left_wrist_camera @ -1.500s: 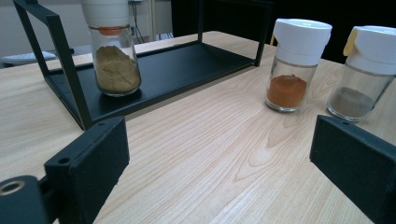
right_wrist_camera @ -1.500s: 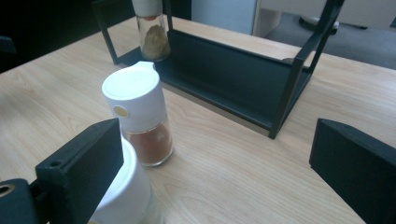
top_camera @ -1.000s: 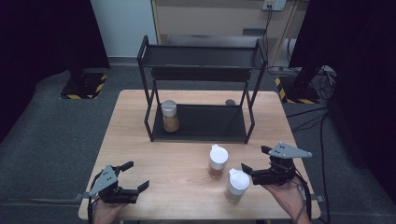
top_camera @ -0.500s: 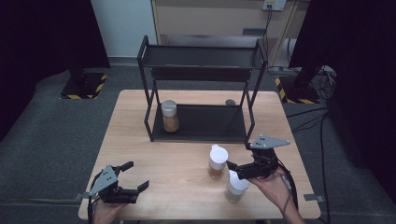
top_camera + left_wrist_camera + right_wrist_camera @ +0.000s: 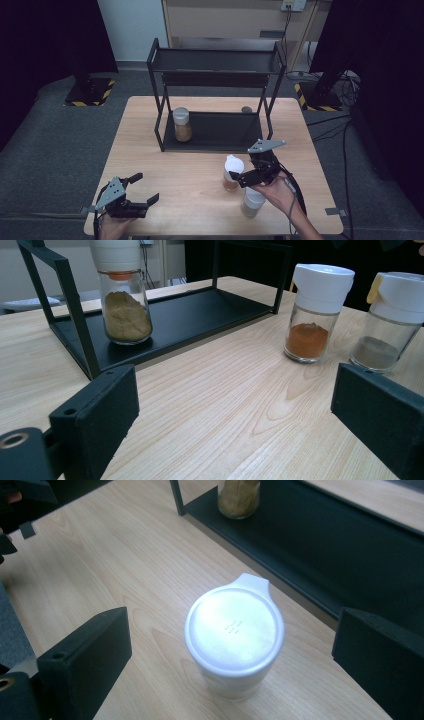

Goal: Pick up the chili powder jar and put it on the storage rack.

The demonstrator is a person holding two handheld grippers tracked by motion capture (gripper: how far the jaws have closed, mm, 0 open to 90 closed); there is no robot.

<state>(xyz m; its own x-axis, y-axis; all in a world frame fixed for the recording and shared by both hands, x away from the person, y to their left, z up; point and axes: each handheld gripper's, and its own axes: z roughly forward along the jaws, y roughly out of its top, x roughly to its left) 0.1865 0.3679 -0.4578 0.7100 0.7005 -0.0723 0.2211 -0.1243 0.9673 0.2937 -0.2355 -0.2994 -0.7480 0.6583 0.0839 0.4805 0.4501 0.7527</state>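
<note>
lab-like recording space: black curtains, hazard-taped stand bases, floor cables, lone wooden table.

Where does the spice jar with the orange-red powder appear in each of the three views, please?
High view: the orange-red jar stands right of centre, just left of the right gripper.
Left gripper view: upper right, left of the grey-powder jar.
Right gripper view: centre, seen from above, between the jaws.
Shared landmark: the black rack.
</note>
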